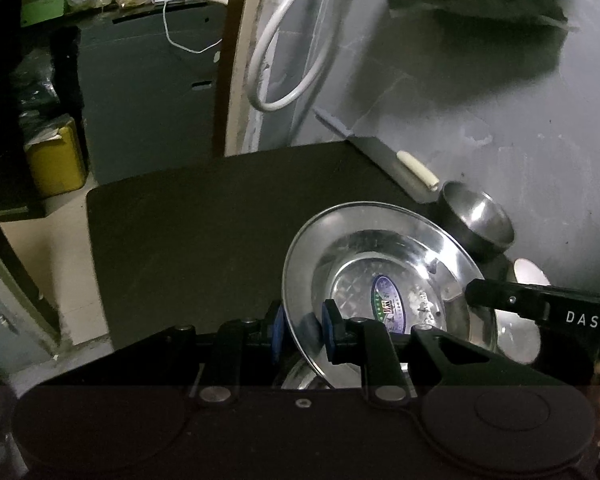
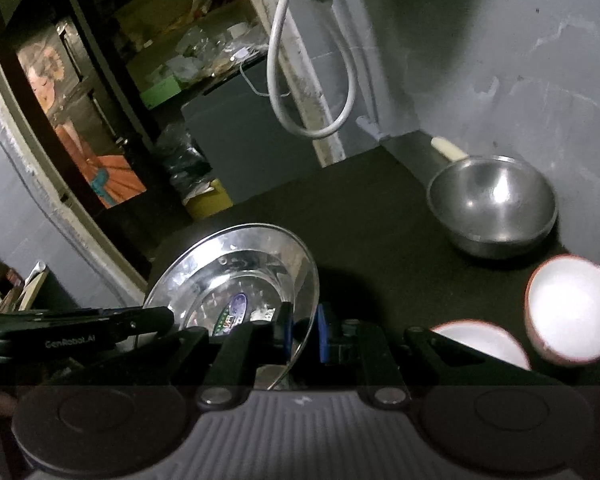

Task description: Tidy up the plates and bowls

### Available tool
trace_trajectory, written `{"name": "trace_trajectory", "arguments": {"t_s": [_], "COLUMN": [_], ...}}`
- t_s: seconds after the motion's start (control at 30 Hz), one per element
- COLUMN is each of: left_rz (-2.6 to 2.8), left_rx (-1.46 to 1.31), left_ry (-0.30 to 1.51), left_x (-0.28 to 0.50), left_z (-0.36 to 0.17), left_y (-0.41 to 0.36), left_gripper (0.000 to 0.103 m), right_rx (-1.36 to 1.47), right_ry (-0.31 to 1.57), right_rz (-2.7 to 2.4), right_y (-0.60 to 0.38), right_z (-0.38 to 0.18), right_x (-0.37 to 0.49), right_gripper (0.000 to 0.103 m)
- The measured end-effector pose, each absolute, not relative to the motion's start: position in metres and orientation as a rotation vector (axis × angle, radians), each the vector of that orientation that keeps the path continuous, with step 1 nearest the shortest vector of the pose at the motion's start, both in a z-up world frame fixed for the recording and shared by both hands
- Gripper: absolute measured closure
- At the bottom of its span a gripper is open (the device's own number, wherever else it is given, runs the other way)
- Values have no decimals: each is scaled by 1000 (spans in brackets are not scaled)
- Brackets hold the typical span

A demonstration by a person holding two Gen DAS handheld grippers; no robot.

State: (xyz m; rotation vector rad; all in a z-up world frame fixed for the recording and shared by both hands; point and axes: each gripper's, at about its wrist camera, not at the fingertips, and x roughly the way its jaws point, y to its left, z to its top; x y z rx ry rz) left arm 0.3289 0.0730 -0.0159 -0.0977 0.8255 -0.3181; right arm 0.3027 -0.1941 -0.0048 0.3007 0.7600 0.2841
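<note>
Because both grippers hold it by opposite sides of its rim, the steel plate (image 1: pixel 384 292) hangs tilted above the dark worktop (image 1: pixel 204 232), clear of the surface and roughly over the middle of its near part. The left gripper (image 1: pixel 302 330) pinches the rim on its side, the blue pads (image 1: pixel 327 320) pressed onto the thin flange from both faces. The right gripper (image 2: pixel 303 330) does the same on the far side, its jaws nearly together with only the sheet metal between them. Two grips on a wide, slippery plate look sensible: one pinch at the edge would let it swing or slide.

Under the plate a sliver of more shiny metal shows in both views, perhaps another plate, though too little is visible to say.

Toward the worktop's right edge, along the wall (image 2: pixel 520 72), the bowls stand in a loose line. A steel bowl (image 2: pixel 492 204) sits upright at the far right corner. Nearer are two white bowls with reddish rims: one (image 2: pixel 572 308) looks tilted up on its side, the other (image 2: pixel 484 342) is half hidden behind the gripper.

A pale handle (image 2: pixel 448 148) lies at the far edge, behind the steel bowl. My guess is that the plate is being carried to a stack, since the left part of the worktop is bare.
</note>
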Motion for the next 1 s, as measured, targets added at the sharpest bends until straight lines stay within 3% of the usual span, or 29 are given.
{"name": "trace_trajectory", "arguments": {"t_s": [1.0], "left_rz": [-295], "left_rx": [23], "left_ry": [946], "left_x": [282], "left_z": [-37], "left_y": [78], "left_gripper": [80], "right_rx": [329], "right_ry": [877], "right_rz": [307], "right_y": [-182], "right_z": [-25], "right_x": [241], "right_gripper": [89]}}
